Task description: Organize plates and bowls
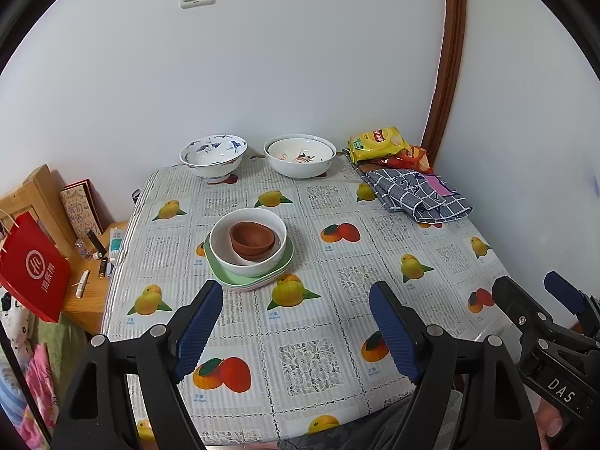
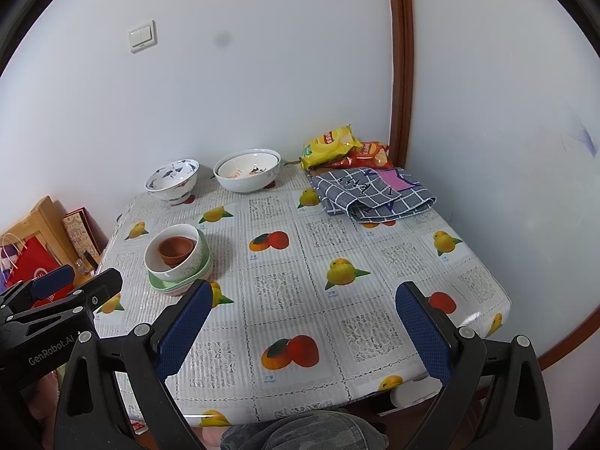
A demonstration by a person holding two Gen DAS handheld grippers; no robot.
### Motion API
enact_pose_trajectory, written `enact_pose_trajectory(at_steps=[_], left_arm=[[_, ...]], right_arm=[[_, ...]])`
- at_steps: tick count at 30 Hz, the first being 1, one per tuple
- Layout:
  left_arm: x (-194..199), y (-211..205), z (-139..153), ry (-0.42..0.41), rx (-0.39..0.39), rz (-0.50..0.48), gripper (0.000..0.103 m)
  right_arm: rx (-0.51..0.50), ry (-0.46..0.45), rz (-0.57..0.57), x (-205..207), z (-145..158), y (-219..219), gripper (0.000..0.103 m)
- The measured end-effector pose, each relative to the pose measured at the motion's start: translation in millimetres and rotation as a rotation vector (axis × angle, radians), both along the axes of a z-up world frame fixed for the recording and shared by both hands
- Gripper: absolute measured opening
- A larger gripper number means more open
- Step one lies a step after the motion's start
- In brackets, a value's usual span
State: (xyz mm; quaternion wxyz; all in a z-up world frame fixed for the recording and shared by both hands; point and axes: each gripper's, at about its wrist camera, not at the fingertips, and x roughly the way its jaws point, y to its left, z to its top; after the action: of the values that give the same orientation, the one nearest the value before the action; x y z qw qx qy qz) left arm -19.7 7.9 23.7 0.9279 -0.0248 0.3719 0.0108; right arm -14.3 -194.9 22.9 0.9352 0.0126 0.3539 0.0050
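— How do the tongs stand?
— The left gripper [image 1: 296, 324] gapes wide with nothing between its blue pads; the right gripper [image 2: 303, 328] likewise, above the table's near edge.
— And the dishes?
— Beyond the left one, brown bowls [image 1: 252, 240] sit nested in a white bowl [image 1: 247, 246] on green plates [image 1: 225, 273]. Two bowls [image 1: 213, 157] [image 1: 299, 160] stand by the wall.

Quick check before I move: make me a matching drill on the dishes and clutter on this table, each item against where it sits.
Items:
1. brown clay bowls
2. blue-patterned bowl
3. yellow chip bag
4. checked cloth

Places:
A. far right corner, against the wall
B. nested inside the white bowl on the green plates
C. far edge, left of the large white bowl
D. folded on the right side, in front of the snack bags

Pairs: 1-B, 2-C, 3-A, 4-D
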Motion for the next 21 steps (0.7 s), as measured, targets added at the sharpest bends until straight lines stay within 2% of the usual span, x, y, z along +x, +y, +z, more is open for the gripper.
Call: enact_pose_trajectory(at_steps=[21], left_arm=[[-1.7, -0.8, 2.7, -0.011, 0.000, -0.001, 0.079]], right_arm=[[0.013, -0.012, -0.002, -2.0, 4.2, -3.9, 0.097]])
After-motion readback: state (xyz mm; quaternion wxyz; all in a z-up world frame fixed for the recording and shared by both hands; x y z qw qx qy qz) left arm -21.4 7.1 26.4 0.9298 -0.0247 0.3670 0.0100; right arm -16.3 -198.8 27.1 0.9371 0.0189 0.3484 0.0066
